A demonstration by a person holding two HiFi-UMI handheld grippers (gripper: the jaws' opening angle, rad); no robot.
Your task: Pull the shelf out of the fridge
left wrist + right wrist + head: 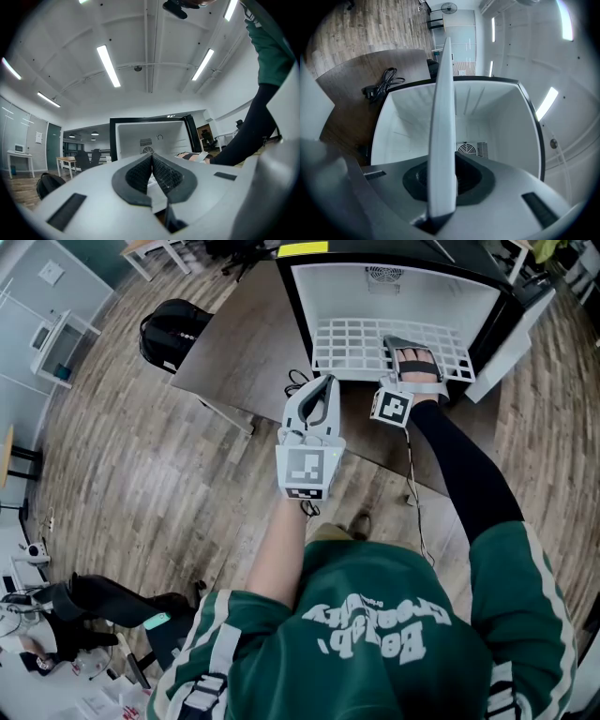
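The small black fridge (394, 277) stands open on a brown table (234, 343), and its white wire shelf (356, 343) sticks out of the front. My right gripper (410, 357) reaches onto the shelf's right front part. In the right gripper view the shelf (444, 131) runs edge-on between the dark pads, and my right gripper (443, 178) is shut on it. My left gripper (323, 381) hovers in front of the shelf's left corner, apart from it. Seen from its own camera, my left gripper (152, 161) is shut, with nothing between the pads.
A black cable (298, 381) lies coiled on the table near the shelf's front left corner. The fridge door (511, 343) hangs open at the right. A black backpack (173, 334) sits on the wooden floor left of the table.
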